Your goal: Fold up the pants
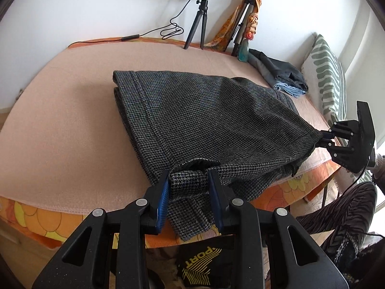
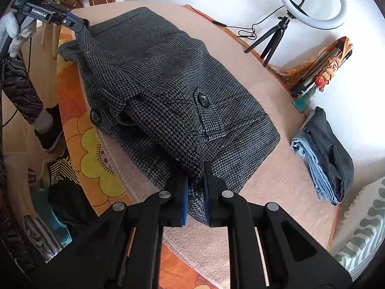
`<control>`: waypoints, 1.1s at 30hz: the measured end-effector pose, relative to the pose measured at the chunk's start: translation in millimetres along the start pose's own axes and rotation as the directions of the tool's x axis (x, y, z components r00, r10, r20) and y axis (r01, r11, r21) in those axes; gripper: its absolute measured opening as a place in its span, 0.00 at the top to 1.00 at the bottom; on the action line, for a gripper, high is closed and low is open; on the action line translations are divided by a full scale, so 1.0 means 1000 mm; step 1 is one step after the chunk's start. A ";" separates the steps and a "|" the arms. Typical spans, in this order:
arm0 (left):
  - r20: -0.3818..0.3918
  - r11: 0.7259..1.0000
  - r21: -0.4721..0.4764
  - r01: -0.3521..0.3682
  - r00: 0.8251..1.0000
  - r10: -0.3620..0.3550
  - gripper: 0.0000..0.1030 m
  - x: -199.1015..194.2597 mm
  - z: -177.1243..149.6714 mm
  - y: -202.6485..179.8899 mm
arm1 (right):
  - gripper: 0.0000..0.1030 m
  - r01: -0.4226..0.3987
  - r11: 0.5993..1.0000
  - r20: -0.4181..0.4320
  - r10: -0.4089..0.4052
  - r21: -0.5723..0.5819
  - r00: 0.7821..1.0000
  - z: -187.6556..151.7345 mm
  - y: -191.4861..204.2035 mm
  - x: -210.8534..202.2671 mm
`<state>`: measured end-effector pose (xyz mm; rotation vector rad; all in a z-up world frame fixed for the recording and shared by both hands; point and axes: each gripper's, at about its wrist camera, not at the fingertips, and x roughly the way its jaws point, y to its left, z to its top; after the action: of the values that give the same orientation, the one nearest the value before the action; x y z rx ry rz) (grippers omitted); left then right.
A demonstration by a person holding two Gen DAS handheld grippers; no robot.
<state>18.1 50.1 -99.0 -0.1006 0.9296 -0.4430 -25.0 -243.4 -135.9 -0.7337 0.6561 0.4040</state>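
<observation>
Grey houndstooth pants (image 1: 207,118) lie folded on a pink blanket (image 1: 72,125) on the bed. My left gripper (image 1: 189,180) is shut on the pants' near edge at the bed's front. My right gripper (image 2: 195,180) is shut on the waistband end of the pants (image 2: 168,84), near two black buttons. It also shows in the left wrist view (image 1: 323,139), pinching the cloth at the far right. The left gripper also shows in the right wrist view (image 2: 84,22) at the top left, holding the other end.
A ring light on a small tripod (image 1: 201,24) stands at the back of the bed. Folded dark and light-blue clothes (image 1: 284,77) lie at the back right beside a striped pillow (image 1: 329,77). A folded tripod with an orange cloth (image 1: 245,21) leans on the wall.
</observation>
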 end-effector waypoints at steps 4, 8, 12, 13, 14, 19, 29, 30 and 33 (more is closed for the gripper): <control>-0.020 1.000 0.010 0.008 1.000 -0.008 0.72 -0.004 -0.003 -0.002 | 0.89 -0.007 1.000 -0.015 0.007 -0.025 1.000 -0.005 0.006 0.005; -0.047 1.000 0.024 0.016 0.999 -0.015 0.70 -0.009 -0.007 -0.003 | 0.89 -0.032 0.999 -0.022 0.031 -0.009 0.999 -0.005 -0.001 0.010; -0.075 0.999 0.042 0.016 0.997 -0.013 0.68 -0.016 -0.011 -0.003 | 0.86 -0.045 0.999 -0.031 0.045 -0.010 0.999 -0.007 -0.002 0.008; -0.074 0.999 0.041 0.021 0.997 -0.018 0.68 -0.019 -0.012 -0.003 | 0.85 -0.051 0.999 -0.032 0.050 -0.007 0.998 -0.008 -0.003 0.007; -0.073 0.999 0.038 0.023 0.997 -0.020 0.68 -0.023 -0.013 -0.002 | 0.83 -0.055 0.998 -0.034 0.055 -0.005 0.998 -0.008 -0.004 0.005; -0.022 1.000 0.015 0.025 0.999 -0.024 0.64 -0.044 -0.002 0.001 | 0.44 -0.169 0.983 0.013 0.168 0.077 0.986 -0.013 -0.028 -0.014; 0.137 0.977 -0.208 0.040 0.990 -0.011 0.39 -0.024 0.074 0.044 | 0.16 -0.247 0.757 0.207 0.150 0.605 0.967 -0.009 -0.147 0.004; 0.136 0.970 -0.238 0.047 0.991 -0.015 0.33 -0.018 0.080 0.049 | 0.16 -0.260 0.715 0.207 0.163 0.649 0.965 -0.011 -0.157 0.013; 0.119 0.944 -0.322 0.065 0.992 -0.027 0.33 0.003 0.094 0.066 | 0.16 -0.300 0.562 0.217 0.210 0.771 0.953 -0.022 -0.186 0.046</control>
<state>115.9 98.6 -62.6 -0.4462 0.8833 -0.3196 101.8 -380.7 -89.9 0.2686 0.7624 0.3569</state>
